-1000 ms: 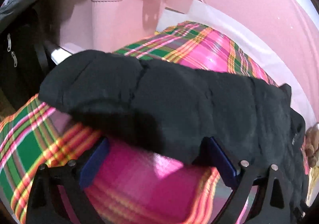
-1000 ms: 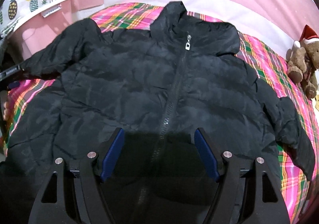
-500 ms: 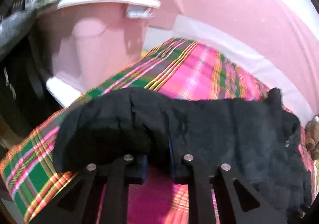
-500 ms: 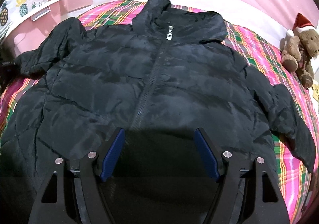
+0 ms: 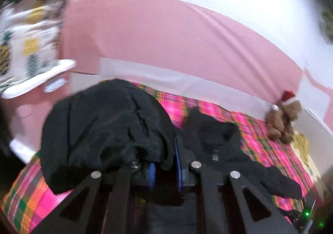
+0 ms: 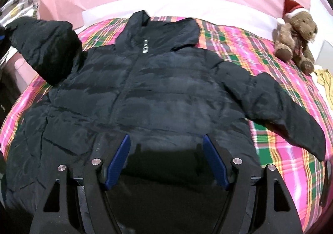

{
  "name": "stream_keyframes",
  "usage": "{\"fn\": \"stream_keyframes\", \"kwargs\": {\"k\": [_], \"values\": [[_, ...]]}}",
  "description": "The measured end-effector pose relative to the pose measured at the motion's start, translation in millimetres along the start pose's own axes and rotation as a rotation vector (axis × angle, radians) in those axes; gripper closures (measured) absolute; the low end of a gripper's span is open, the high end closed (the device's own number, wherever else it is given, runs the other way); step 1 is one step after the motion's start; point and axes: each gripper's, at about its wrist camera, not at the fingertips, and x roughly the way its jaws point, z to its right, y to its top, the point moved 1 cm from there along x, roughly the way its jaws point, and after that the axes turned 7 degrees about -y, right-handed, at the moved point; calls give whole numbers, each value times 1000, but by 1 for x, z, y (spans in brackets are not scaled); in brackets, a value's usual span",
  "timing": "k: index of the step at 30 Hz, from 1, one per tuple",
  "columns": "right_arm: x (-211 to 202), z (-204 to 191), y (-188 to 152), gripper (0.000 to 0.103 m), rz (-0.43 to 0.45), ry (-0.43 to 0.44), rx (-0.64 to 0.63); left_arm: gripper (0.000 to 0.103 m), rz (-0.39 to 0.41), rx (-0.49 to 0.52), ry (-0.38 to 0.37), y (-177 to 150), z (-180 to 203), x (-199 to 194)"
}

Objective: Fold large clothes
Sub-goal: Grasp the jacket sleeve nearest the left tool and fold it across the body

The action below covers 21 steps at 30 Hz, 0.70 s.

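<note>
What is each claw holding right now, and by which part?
The left claw pinches the black jacket's sleeve near its cuff end. The right claw holds nothing.

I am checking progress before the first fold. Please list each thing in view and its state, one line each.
black jacket: lying front up on the bed, zipped, not yet folded.
sleeve: lifted off the plaid blanket, pinched at its cuff.
other sleeve: flat on the blanket.
left hand-held gripper: shut on the sleeve.
right hand-held gripper: open, empty, over the jacket's lower part.
teddy bear: sitting upright, Santa hat on.
</note>
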Motion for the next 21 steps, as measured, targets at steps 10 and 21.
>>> {"fn": "stream_keyframes", "kwargs": {"k": [10,21], "values": [[0,58,-17,31,-9,-46,93,85,-232,130,-243,-61,118,120],[20,97,-30,31,-37,-47,186,20,-388,131,-425,-123,194,172]]}}
